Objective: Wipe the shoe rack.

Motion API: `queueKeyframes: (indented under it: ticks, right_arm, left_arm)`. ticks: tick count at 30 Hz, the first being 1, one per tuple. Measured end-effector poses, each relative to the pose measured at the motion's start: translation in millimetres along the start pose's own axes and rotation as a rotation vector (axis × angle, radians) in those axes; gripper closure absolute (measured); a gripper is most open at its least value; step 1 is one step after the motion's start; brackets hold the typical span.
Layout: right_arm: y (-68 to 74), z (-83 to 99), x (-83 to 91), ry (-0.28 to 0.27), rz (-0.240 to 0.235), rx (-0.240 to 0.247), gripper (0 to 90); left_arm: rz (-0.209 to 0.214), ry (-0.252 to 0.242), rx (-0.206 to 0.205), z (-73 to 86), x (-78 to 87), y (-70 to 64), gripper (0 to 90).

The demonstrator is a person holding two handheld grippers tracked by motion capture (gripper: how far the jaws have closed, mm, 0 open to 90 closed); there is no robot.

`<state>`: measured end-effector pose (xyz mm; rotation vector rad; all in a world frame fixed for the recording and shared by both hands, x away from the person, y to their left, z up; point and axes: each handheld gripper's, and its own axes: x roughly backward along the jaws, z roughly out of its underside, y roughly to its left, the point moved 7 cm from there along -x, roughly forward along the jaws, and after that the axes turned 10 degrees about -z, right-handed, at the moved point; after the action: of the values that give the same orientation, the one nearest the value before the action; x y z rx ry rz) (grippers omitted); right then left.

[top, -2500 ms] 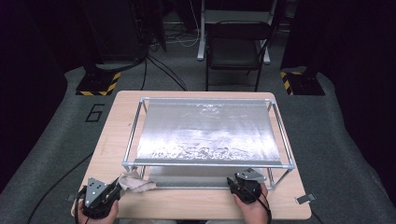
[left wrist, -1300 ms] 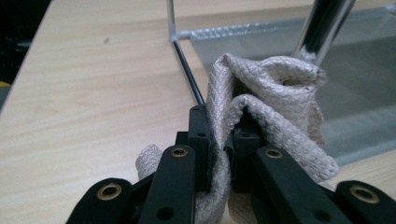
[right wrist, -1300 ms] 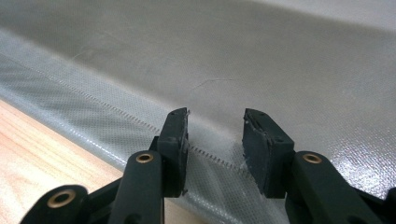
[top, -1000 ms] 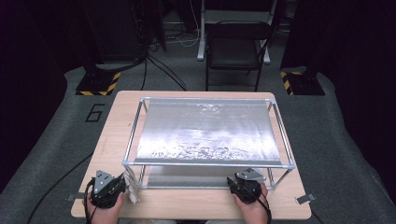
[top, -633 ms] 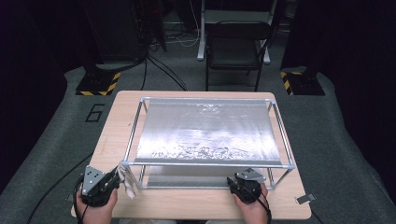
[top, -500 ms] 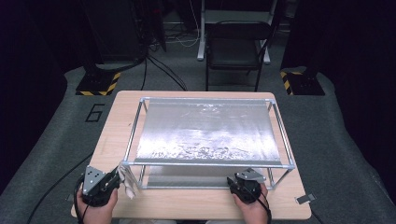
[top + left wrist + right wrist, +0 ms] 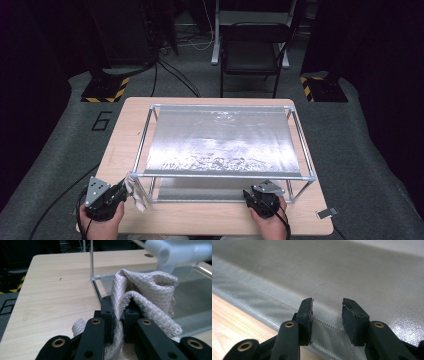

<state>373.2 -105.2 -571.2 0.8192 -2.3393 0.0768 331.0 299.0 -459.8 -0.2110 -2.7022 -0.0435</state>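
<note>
A beige waffle-weave cloth (image 7: pixel 147 297) is pinched between the jaws of my left gripper (image 7: pixel 119 312), which is shut on it. In the high view that cloth (image 7: pixel 136 192) hangs at the front left corner of a metal frame rack (image 7: pixel 225 176), held by the left gripper (image 7: pixel 122 192). My right gripper (image 7: pixel 327 312) stands open just above a grey mesh sheet (image 7: pixel 342 277) under the rack, with nothing between its fingers. From above, the right gripper (image 7: pixel 263 196) sits at the rack's front right.
The rack has a shiny silver top sheet (image 7: pixel 220 137) and stands on a light wooden table (image 7: pixel 125 130). A thin upright post (image 7: pixel 91 260) of the rack rises ahead of the cloth. A black chair (image 7: pixel 252 50) stands beyond the table.
My left gripper has carried the cloth from flat on the table's front edge up to the rack's front left corner. The right gripper has stayed in place.
</note>
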Motion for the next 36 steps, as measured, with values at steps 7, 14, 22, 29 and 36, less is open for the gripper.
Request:
queueKeyframes:
  ticks: [7, 14, 22, 29, 36]
  right_arm:
    - [0.1, 0.0, 0.1, 0.001, 0.0, 0.002, 60.8]
    - [0.1, 0.1, 0.1, 0.002, 0.0, 0.003, 60.8]
    - [0.2, 0.1, 0.1, 0.002, 0.0, 0.004, 60.8]
    - [0.2, 0.1, 0.1, 0.002, 0.0, 0.004, 60.8]
    - [0.2, 0.1, 0.1, 0.002, 0.0, 0.004, 60.9]
  left_arm:
    - [0.0, -0.038, -0.005, -15.2, 13.2, 1.1, 82.3]
    - [0.005, -0.07, -0.02, -30.8, 25.0, 1.4, 82.3]
    - [0.011, -0.079, -0.033, -45.4, 27.6, -0.1, 82.3]
    - [0.008, -0.086, -0.064, -67.1, 30.2, -0.9, 82.3]
    - [0.022, -0.095, -0.091, -86.9, 26.1, -11.4, 82.3]
